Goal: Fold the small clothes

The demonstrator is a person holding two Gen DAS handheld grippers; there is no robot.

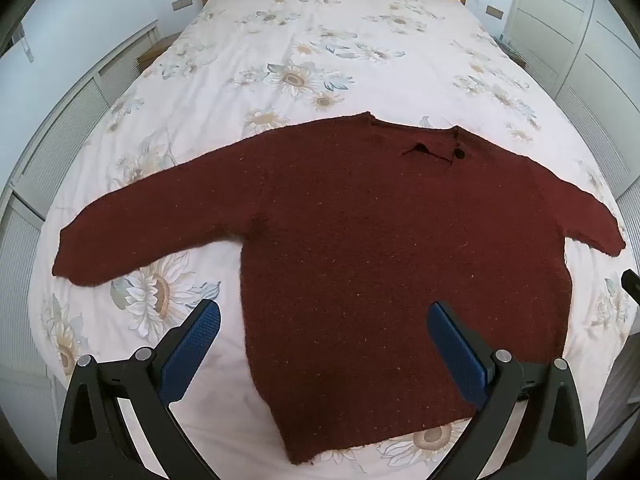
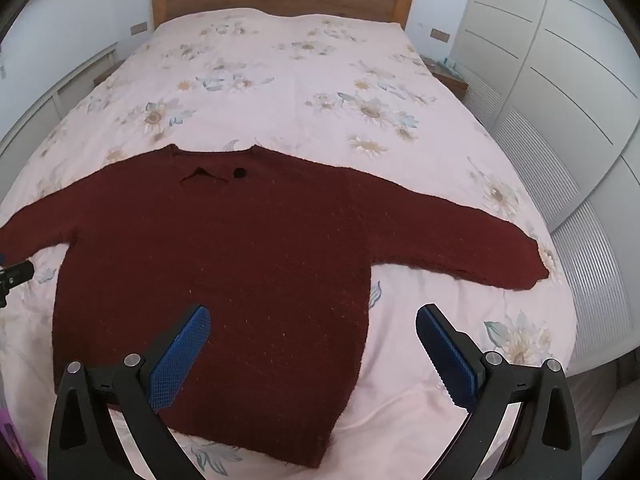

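On bed, sweater flat, both grippers agape.

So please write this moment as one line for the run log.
sweater: flat on bed, sleeves spread, unfolded | left gripper: open, above hem | right gripper: open, above hem | holding: nothing

Black jaws, blue ribbed pads, silver screws

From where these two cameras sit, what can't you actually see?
- Sweater hem, left wrist view: one corner hidden behind the left tool.
- Left sleeve cuff, right wrist view: cut off by the frame edge.
- Sweater's underside: hidden against the bedspread.
- Right tool: only a dark sliver in the left view.
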